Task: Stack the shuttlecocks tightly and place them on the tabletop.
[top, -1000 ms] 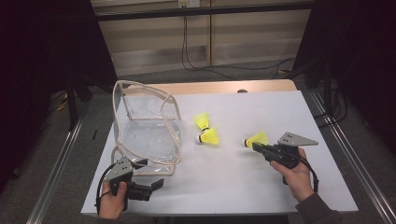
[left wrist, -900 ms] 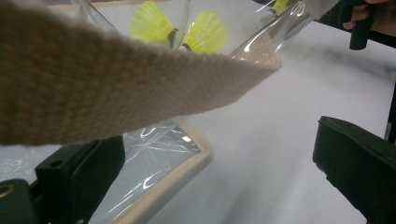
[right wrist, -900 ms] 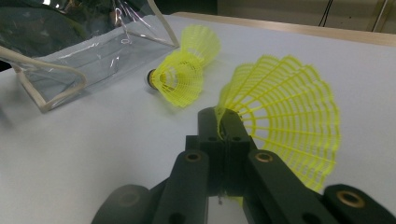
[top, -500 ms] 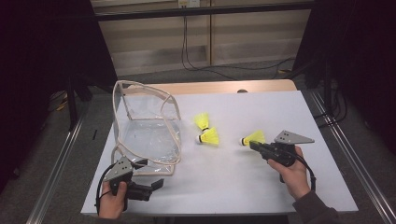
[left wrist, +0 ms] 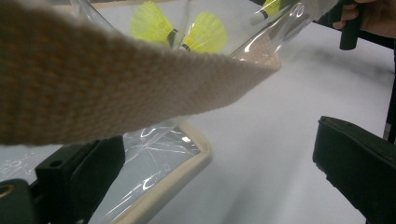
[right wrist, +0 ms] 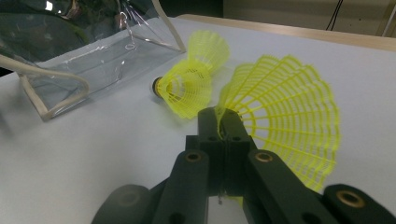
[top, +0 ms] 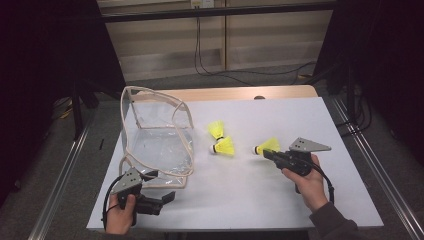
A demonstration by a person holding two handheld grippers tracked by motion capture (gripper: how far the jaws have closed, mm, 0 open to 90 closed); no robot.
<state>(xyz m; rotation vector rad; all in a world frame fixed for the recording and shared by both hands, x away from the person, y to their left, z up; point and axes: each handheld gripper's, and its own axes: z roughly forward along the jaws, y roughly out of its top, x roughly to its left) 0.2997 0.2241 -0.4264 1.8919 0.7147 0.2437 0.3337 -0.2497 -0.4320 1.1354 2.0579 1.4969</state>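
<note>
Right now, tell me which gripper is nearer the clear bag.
Left. The left gripper sits at the clear bag's near edge; the right gripper, across the table beyond two shuttlecocks, clamps a yellow shuttlecock.

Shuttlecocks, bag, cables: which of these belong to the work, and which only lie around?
In the work:
held shuttlecock
right gripper, shut on it
two loose shuttlecocks
clear bag
left gripper, open beside the bag's strap

Lying about:
floor cables
</note>
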